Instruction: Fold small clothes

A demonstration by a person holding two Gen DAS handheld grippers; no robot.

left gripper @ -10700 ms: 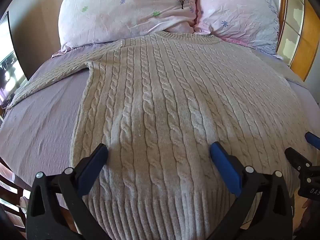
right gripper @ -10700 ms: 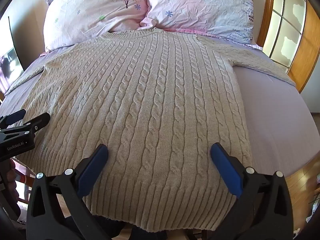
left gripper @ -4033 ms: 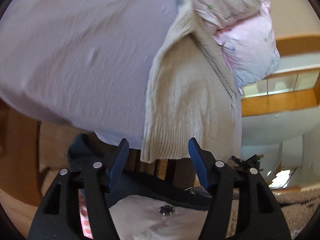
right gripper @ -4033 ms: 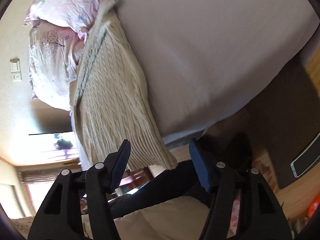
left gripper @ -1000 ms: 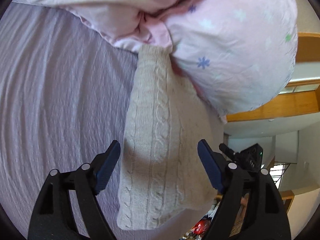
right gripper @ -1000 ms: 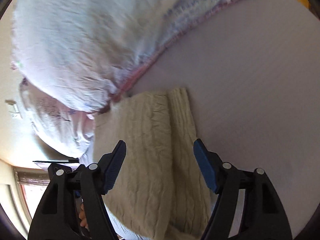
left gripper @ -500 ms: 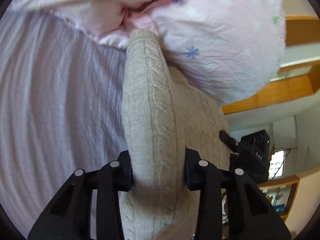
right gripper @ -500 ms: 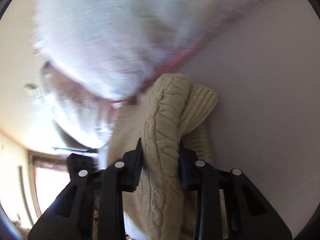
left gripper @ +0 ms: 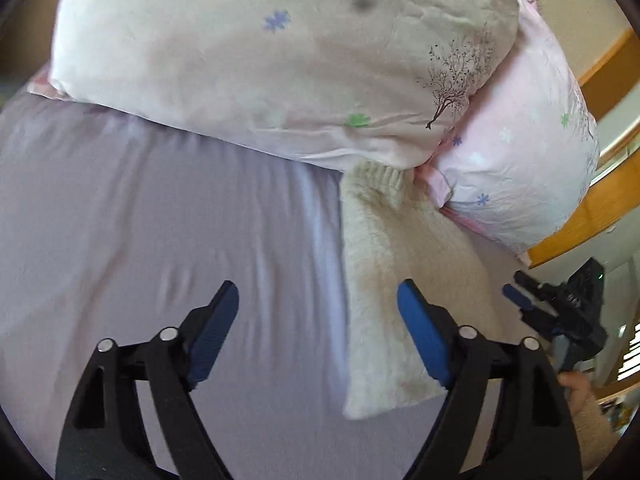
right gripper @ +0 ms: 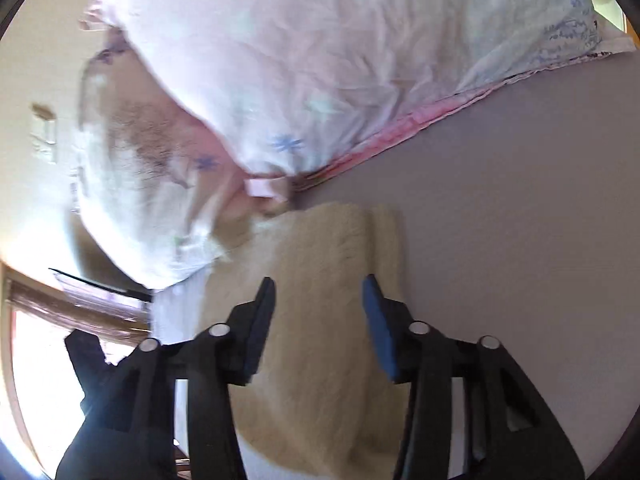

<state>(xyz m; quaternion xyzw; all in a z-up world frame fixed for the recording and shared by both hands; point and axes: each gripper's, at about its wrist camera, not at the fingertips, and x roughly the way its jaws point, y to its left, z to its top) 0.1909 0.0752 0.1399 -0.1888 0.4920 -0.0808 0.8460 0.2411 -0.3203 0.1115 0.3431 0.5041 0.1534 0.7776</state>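
The cream cable-knit sweater point(left gripper: 396, 280) lies folded into a narrow stack on the lilac bed sheet point(left gripper: 160, 220), its far end against the pillows. My left gripper point(left gripper: 318, 316) is open and empty, above the sheet just left of the sweater's left edge. My right gripper point(left gripper: 520, 296) shows at the right of that view beside the sweater. In the right wrist view the sweater point(right gripper: 320, 340) lies under and between the open fingers of my right gripper point(right gripper: 320, 300), which holds nothing. The view is blurred.
Two floral pink-white pillows point(left gripper: 280, 48) point(left gripper: 528, 152) lie at the head of the bed, also in the right wrist view point(right gripper: 320, 60). A wooden headboard rail point(left gripper: 592, 208) runs at the right. Bare sheet point(right gripper: 520, 200) spreads right of the sweater.
Both grippers were shut on folds of the sweater half a second ago. Now both are open, the sweater lies flat on the sheet, and both grippers have pulled back.
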